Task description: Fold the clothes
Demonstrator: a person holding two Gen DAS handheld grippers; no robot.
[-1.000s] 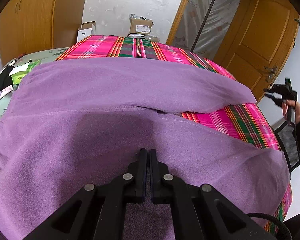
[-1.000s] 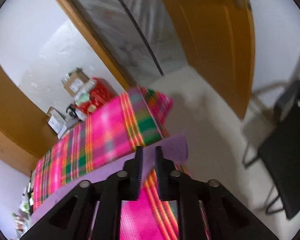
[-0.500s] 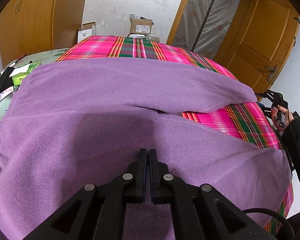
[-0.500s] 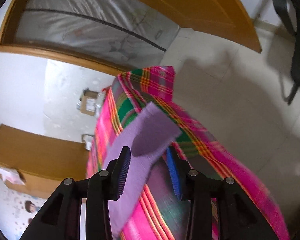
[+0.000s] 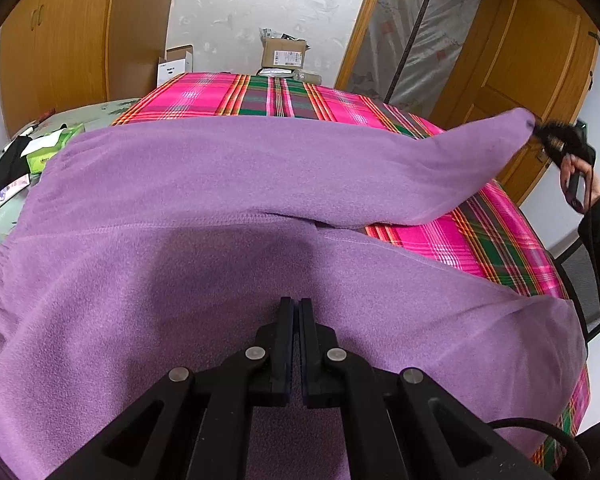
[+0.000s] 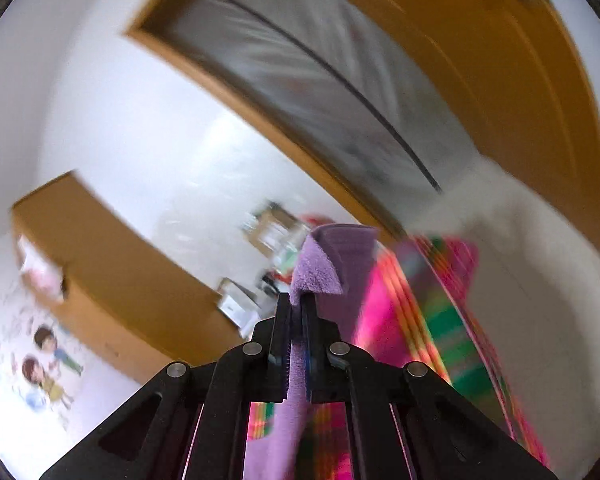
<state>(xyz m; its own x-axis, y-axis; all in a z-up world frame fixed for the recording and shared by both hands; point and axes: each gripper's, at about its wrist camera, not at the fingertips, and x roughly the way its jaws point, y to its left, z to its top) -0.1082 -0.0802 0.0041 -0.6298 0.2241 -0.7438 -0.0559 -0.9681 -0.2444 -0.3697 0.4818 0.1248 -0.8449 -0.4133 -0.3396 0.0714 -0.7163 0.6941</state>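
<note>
On the plaid bedspread [image 5: 284,96], purple trousers [image 5: 220,184], right hand-held gripper [image 6: 297,304] pinching cuff

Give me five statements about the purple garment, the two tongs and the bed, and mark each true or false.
1. The right tongs are shut on the purple garment. True.
2. That leg end lies flat. False: it is lifted off the plaid bedspread.
3. The left tongs gape wide. False: shut, over the garment.
4. The bedspread is plain blue. False: pink and green plaid.
5. A cardboard box stands beyond the bed. True.
</note>
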